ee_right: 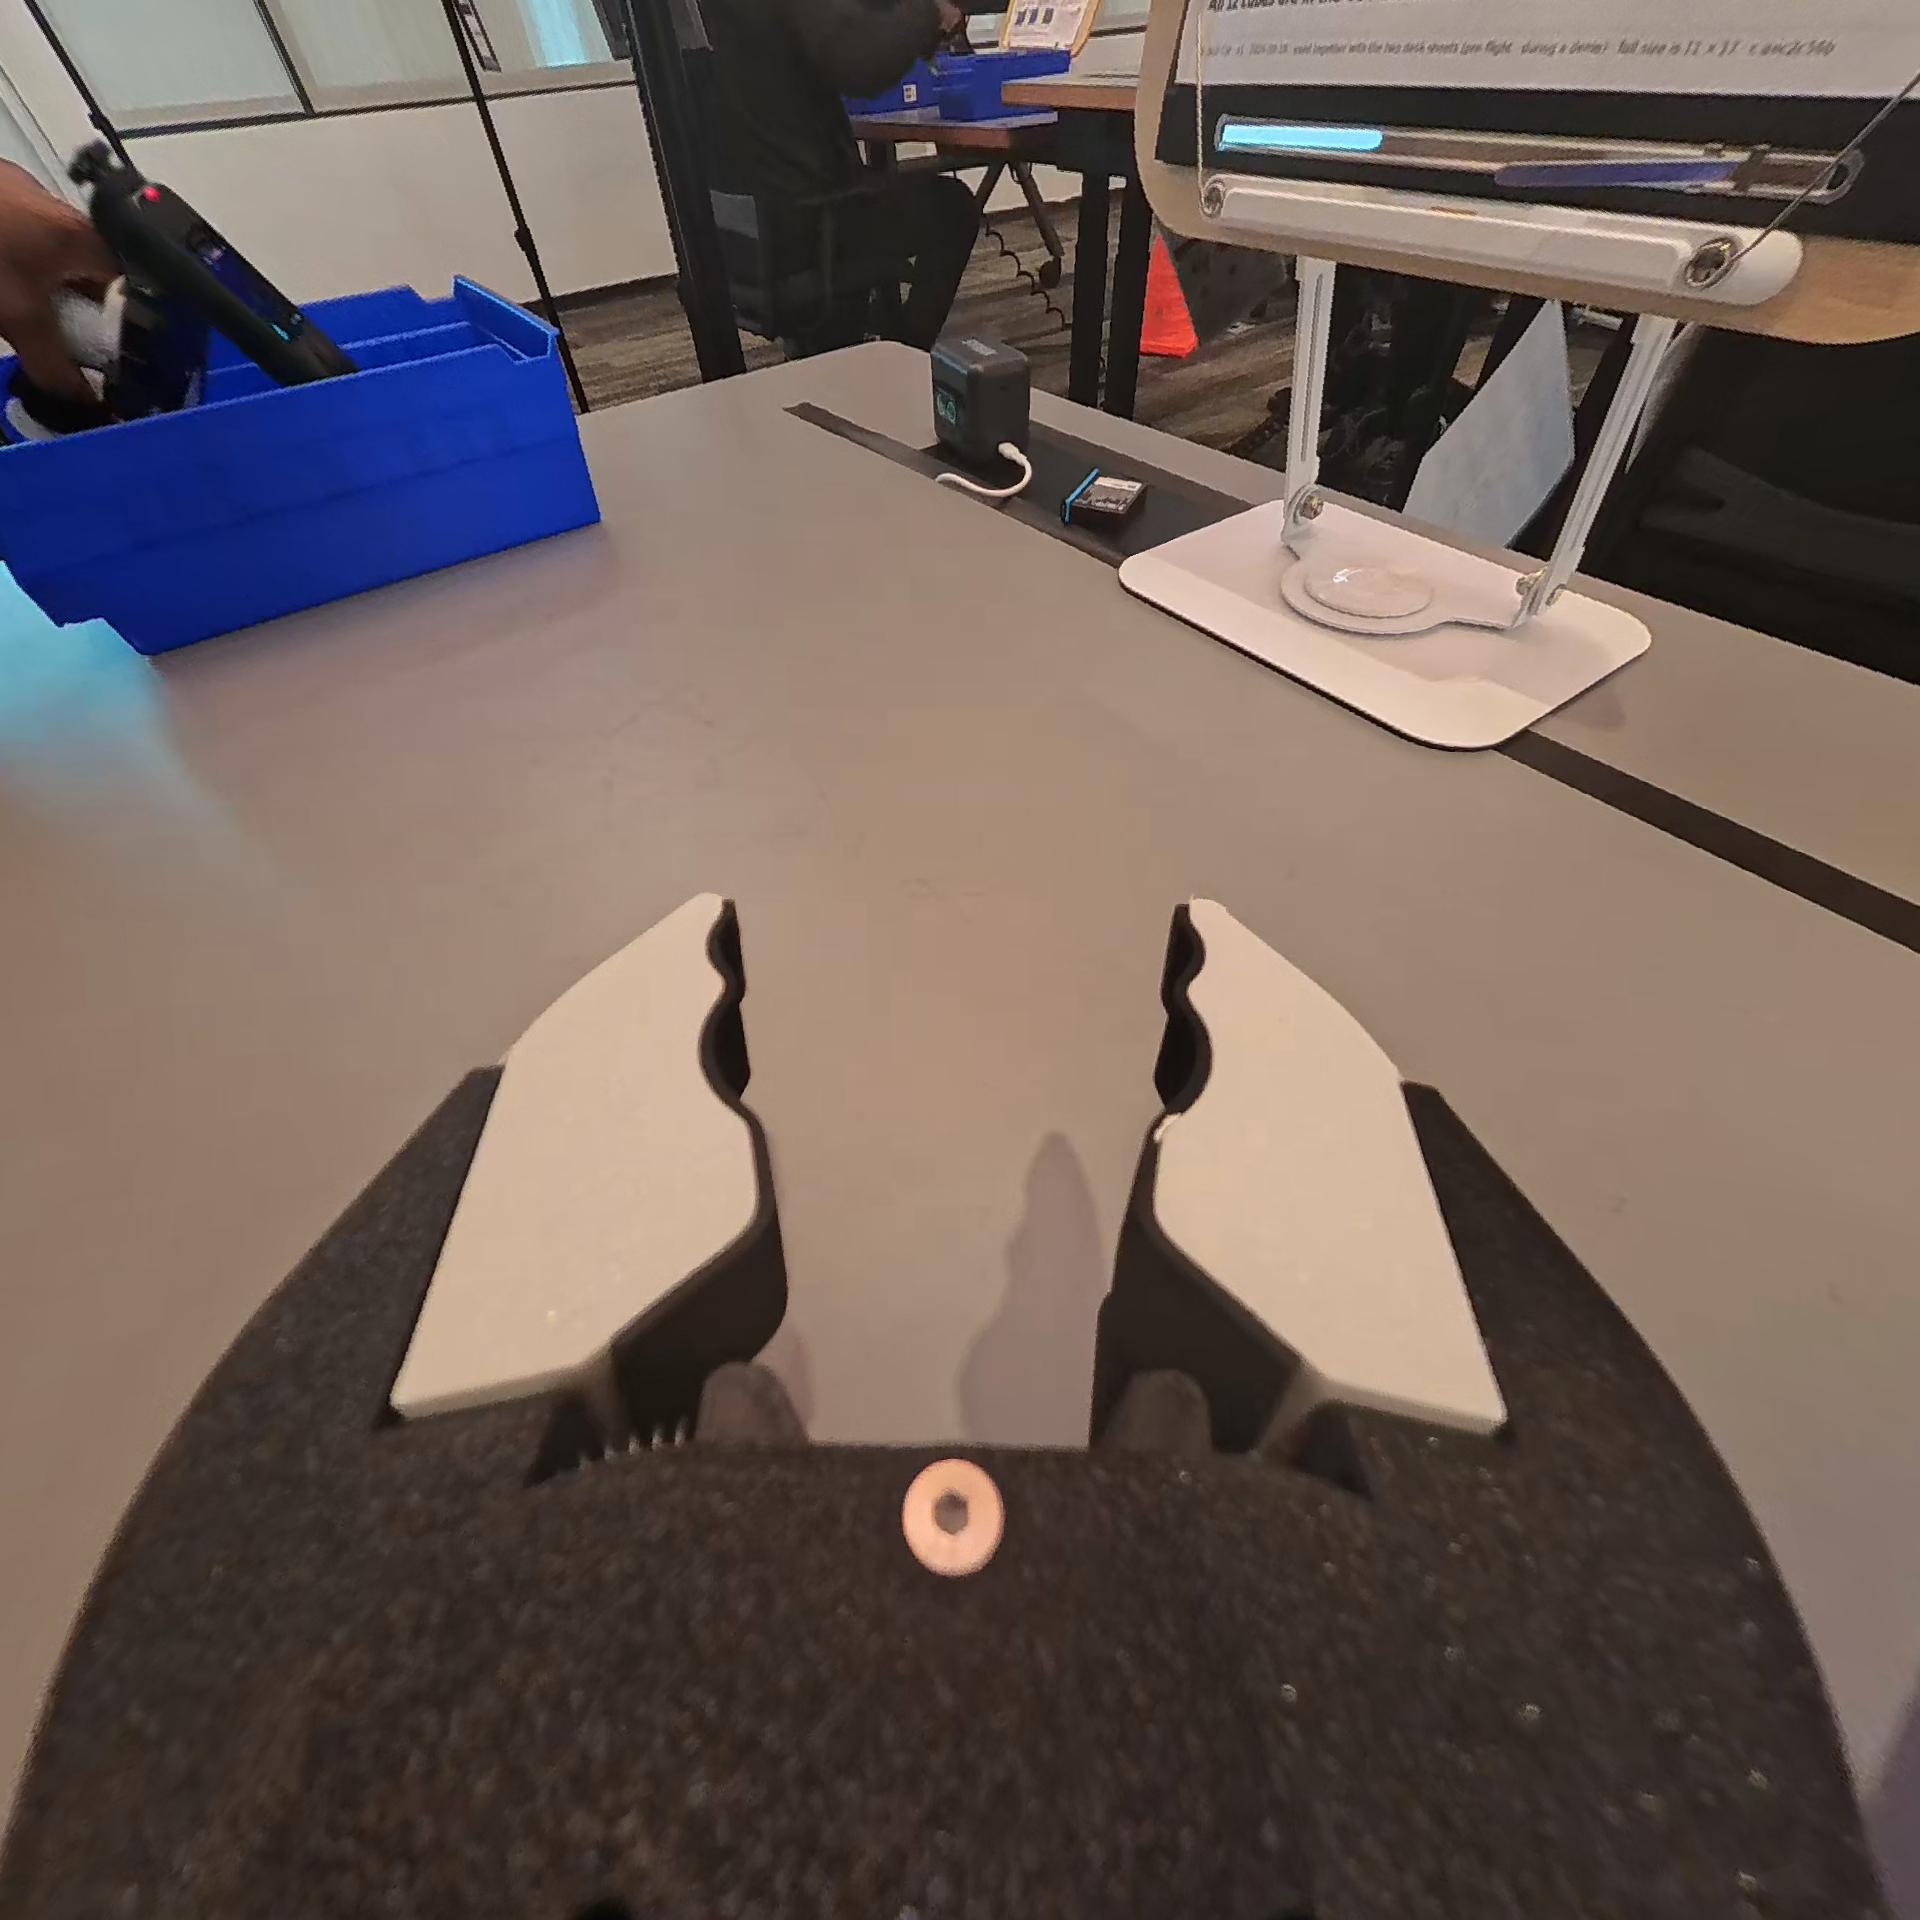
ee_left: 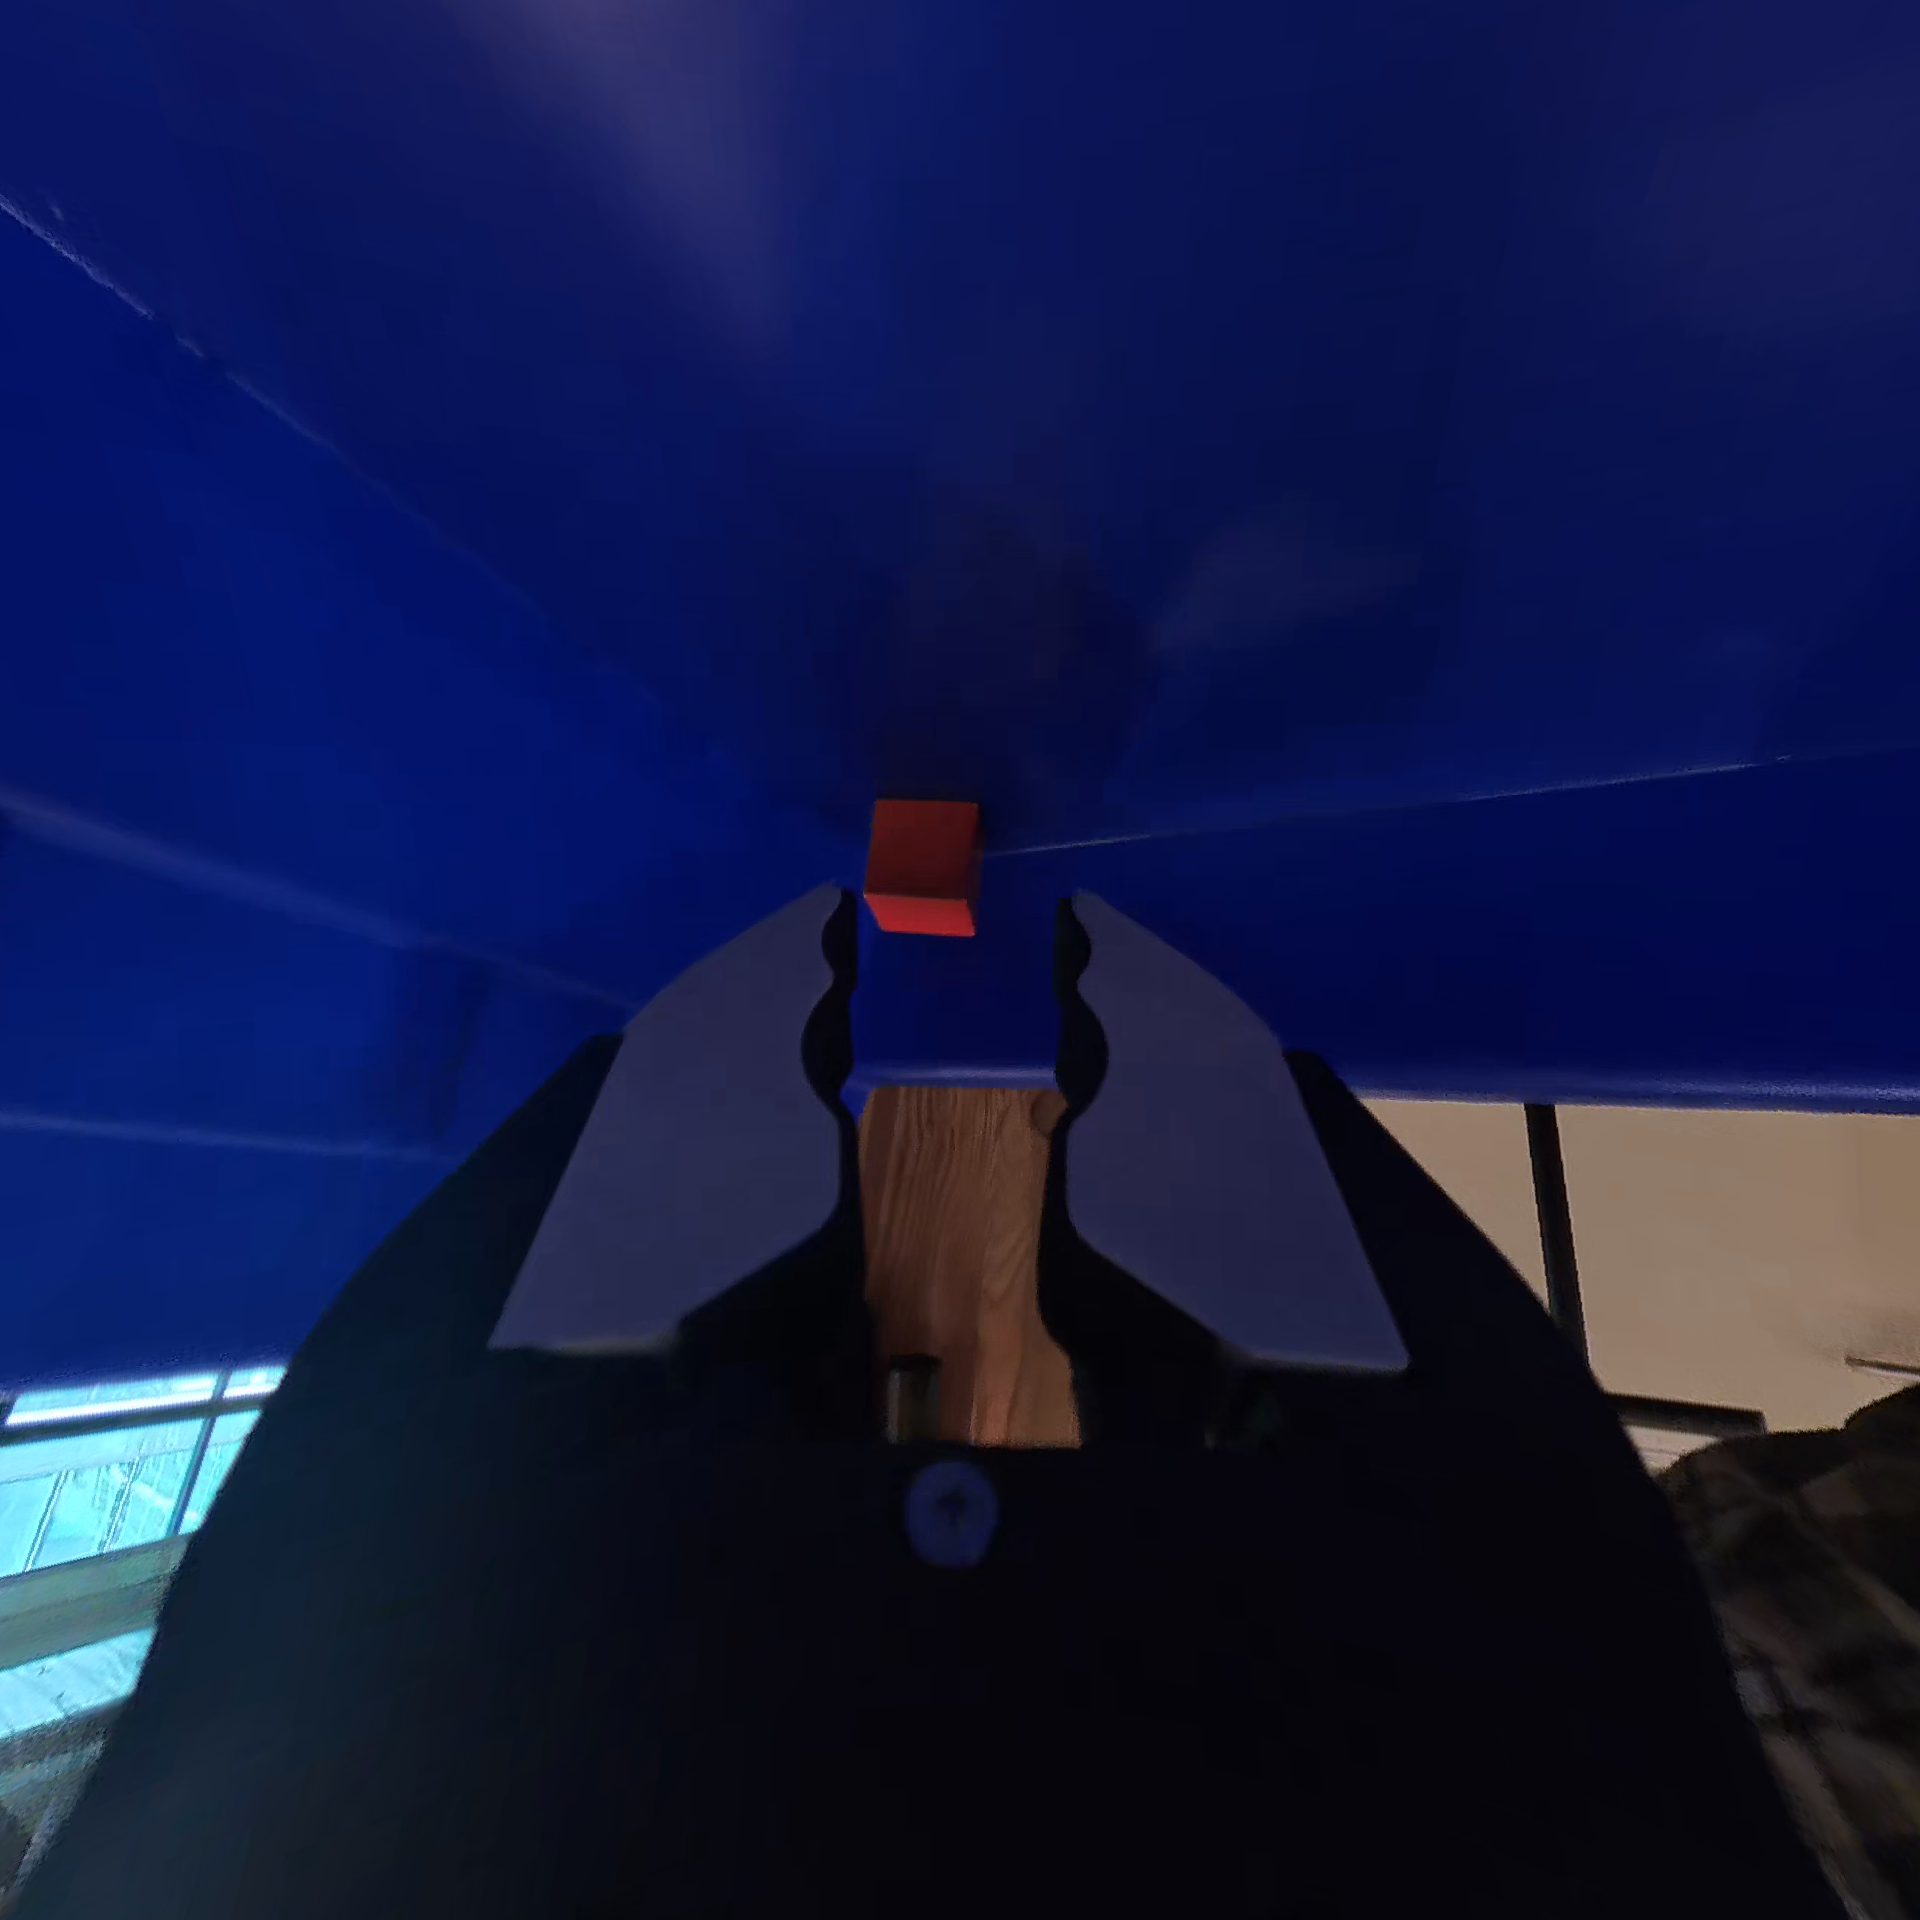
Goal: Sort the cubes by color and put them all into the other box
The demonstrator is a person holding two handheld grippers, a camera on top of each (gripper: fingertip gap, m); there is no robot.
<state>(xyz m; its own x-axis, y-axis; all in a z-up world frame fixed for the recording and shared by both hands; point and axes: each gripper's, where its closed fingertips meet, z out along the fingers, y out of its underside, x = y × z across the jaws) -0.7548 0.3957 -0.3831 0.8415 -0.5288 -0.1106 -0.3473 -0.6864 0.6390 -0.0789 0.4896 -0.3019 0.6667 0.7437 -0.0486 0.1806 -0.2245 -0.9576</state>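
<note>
In the left wrist view a red cube point(ee_left: 923, 868) lies in the blue box point(ee_left: 623, 520), against a fold where floor and wall meet. My left gripper point(ee_left: 956, 904) is open inside the box, its tips just short of the cube, which sits nearer the left finger. In the right wrist view the blue box point(ee_right: 312, 488) stands at the far left of the grey table point(ee_right: 935, 779), with the left gripper point(ee_right: 208, 291) reaching down into it, held by a hand. My right gripper point(ee_right: 956, 914) is open and empty above the bare table.
A white monitor stand point(ee_right: 1392, 644) and its screen point(ee_right: 1507, 94) stand at the right. A small black device with a white cable point(ee_right: 977, 400) and a black battery point(ee_right: 1107, 497) lie on a dark strip at the back. A person sits at a far desk point(ee_right: 831, 156).
</note>
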